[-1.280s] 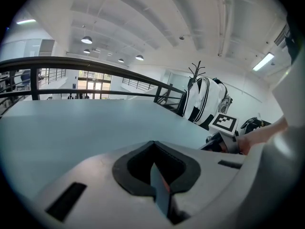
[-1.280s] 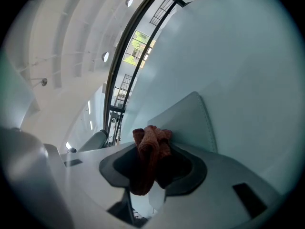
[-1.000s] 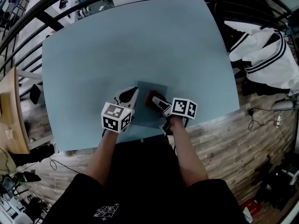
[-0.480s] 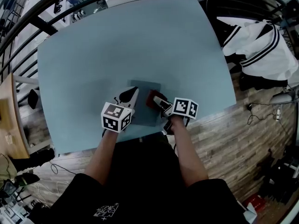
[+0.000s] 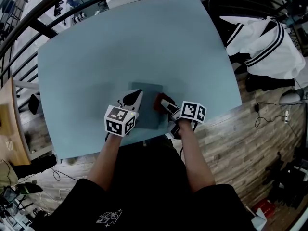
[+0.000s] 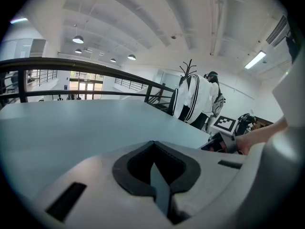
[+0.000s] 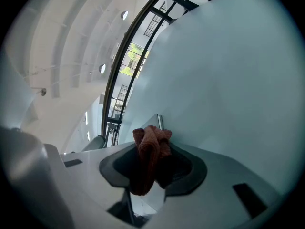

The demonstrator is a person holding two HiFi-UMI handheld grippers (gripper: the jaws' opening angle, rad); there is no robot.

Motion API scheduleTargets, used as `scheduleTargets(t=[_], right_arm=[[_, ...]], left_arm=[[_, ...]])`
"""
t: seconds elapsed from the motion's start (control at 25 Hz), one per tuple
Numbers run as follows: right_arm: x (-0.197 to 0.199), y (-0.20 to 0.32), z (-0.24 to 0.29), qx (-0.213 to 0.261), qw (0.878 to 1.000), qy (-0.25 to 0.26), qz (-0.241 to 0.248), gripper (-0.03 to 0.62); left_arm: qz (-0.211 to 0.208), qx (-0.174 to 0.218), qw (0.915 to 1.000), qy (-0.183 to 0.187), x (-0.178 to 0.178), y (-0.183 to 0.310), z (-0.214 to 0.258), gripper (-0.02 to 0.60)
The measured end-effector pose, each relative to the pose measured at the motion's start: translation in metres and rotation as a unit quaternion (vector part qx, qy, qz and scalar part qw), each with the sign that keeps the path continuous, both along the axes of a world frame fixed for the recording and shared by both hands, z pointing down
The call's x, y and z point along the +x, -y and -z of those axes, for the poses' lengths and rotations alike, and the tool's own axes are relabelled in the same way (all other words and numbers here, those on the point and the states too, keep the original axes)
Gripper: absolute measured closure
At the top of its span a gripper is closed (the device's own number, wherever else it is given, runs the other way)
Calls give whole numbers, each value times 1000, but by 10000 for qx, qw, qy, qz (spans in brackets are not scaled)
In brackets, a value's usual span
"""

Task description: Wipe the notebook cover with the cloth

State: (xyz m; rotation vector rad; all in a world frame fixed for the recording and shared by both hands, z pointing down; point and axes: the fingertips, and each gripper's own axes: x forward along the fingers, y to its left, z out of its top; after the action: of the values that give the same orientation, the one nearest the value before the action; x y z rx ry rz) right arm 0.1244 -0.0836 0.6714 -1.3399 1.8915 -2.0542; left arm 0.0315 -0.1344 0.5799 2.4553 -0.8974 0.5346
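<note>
A dark grey-blue notebook (image 5: 147, 96) lies flat near the front edge of the light blue table (image 5: 120, 47). My right gripper (image 5: 162, 102) is shut on a bunched red cloth (image 5: 158, 100), which sits at the right edge of the cover. In the right gripper view the cloth (image 7: 149, 152) fills the space between the jaws. My left gripper (image 5: 134, 98) is shut, its tips at the notebook's left edge. In the left gripper view only a thin blue-grey sliver shows between its pads (image 6: 138, 168). The right gripper (image 6: 223, 141) appears there at the far right.
A white jacket with black stripes (image 5: 265, 46) hangs off the table's right side. A black railing (image 5: 43, 20) curves round the far side. The table's front edge (image 5: 144, 142) is close to the person's body, with wooden floor (image 5: 231, 143) below.
The right gripper has carried the cloth rightward across the cover, from its middle to its right edge. The left gripper has stayed at the left edge.
</note>
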Motion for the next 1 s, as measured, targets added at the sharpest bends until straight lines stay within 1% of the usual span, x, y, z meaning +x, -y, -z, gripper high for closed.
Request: scheduleTargets(t=[0.28, 0.52, 0.68, 1.0], right_arm=[[5, -1, 7, 93, 9999, 48, -38, 450], [-1, 4, 16, 212, 9997, 139, -6, 450], [-17, 9, 22, 289, 9992, 249, 152, 450], [-66, 9, 24, 329, 9961, 475, 660, 450]], left_arm=[[26, 24, 10000, 9, 1, -3, 4, 591], [75, 47, 10000, 35, -3, -1, 6, 591], [168, 42, 9998, 72, -10, -1, 6, 591], [453, 51, 9988, 166, -36, 2, 7, 591]])
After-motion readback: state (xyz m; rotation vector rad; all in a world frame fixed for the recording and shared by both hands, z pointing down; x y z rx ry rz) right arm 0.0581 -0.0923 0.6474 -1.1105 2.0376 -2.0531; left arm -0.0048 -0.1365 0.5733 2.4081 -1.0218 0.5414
